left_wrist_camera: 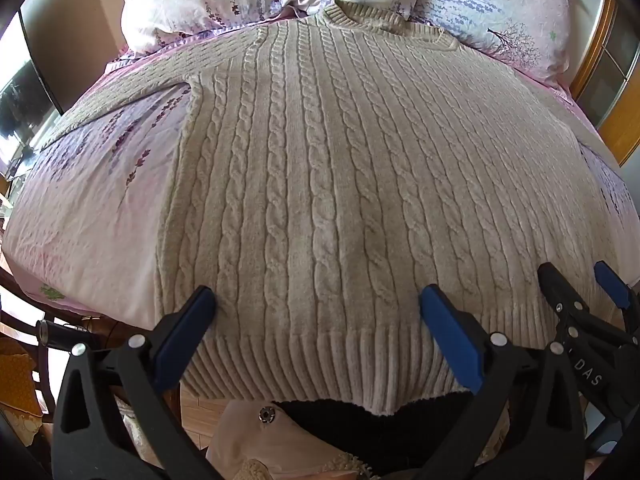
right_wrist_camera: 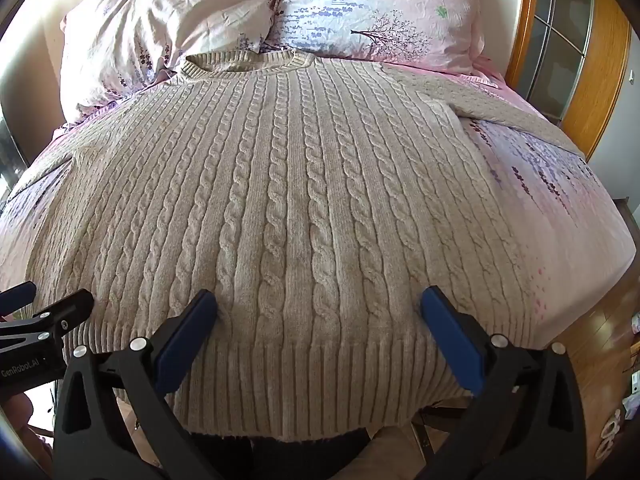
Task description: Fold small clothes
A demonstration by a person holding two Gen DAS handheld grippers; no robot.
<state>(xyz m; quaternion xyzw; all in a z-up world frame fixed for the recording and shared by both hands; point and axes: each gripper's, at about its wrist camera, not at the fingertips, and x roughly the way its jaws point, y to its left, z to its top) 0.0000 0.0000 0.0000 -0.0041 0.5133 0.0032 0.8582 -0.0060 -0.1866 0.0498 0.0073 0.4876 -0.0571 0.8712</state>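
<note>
A beige cable-knit sweater (left_wrist_camera: 320, 168) lies flat, front up, on the bed, collar at the far end by the pillows and ribbed hem hanging over the near edge. It fills the right wrist view too (right_wrist_camera: 288, 200). One sleeve stretches out to the left (left_wrist_camera: 132, 80), the other to the right (right_wrist_camera: 512, 112). My left gripper (left_wrist_camera: 318, 300) is open, its blue pads wide apart over the hem's left half. My right gripper (right_wrist_camera: 318, 300) is open over the hem's right half; it also shows in the left wrist view (left_wrist_camera: 576, 276). Neither holds cloth.
The bed (left_wrist_camera: 80, 216) has a pink floral sheet. Two floral pillows (right_wrist_camera: 360, 12) lie against the headboard end. A wooden-framed door (right_wrist_camera: 568, 40) stands at the right. Wood floor (right_wrist_camera: 600, 352) shows past the bed's right corner.
</note>
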